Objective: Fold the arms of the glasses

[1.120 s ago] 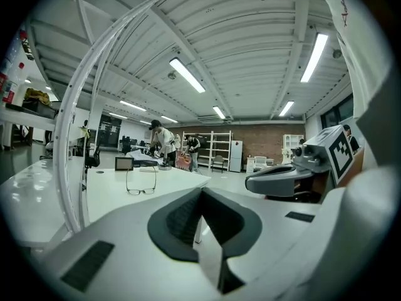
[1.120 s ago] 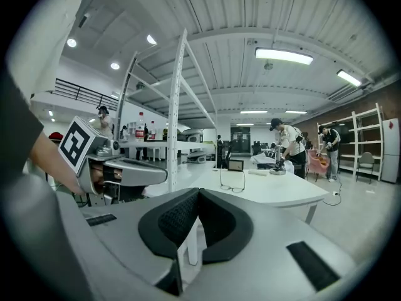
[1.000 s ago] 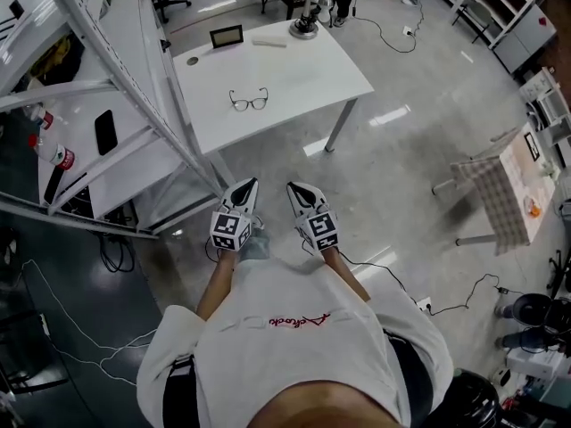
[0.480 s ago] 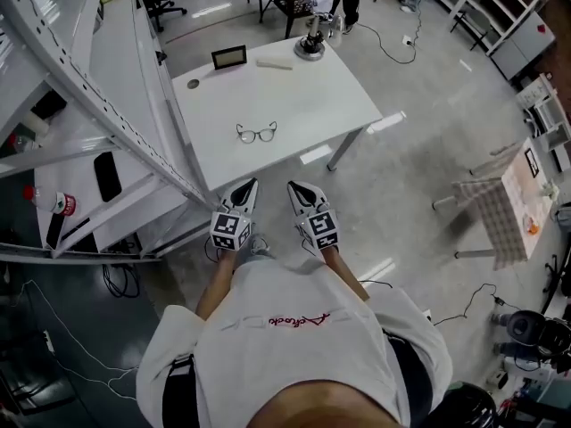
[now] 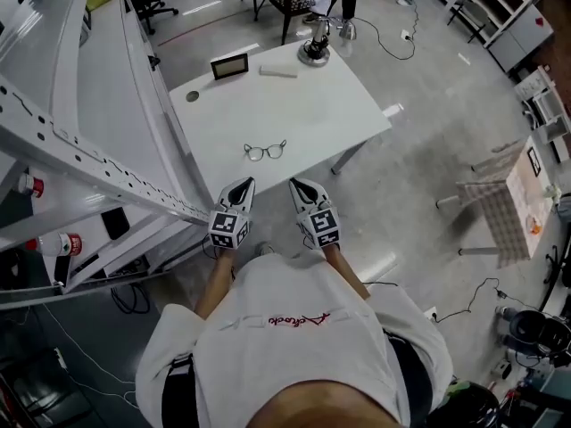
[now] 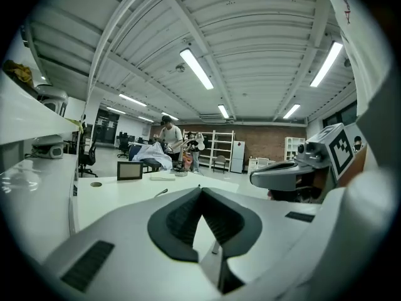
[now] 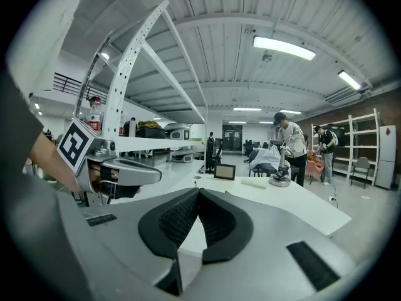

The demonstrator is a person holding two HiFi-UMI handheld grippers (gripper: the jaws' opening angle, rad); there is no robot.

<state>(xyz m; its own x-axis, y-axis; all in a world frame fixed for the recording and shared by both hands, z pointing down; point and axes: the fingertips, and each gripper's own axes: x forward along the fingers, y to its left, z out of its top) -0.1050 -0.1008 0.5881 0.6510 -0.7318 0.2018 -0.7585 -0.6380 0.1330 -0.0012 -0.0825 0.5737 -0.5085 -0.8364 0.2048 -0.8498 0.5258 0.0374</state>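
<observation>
The glasses (image 5: pixel 266 151) lie near the front edge of the table (image 5: pixel 312 105).
Only the head view shows them plainly, arms too small to judge; left gripper (image 5: pixel 247 184) and right gripper (image 5: pixel 295 185) hang just off that edge, jaws pressed together, empty.
</observation>
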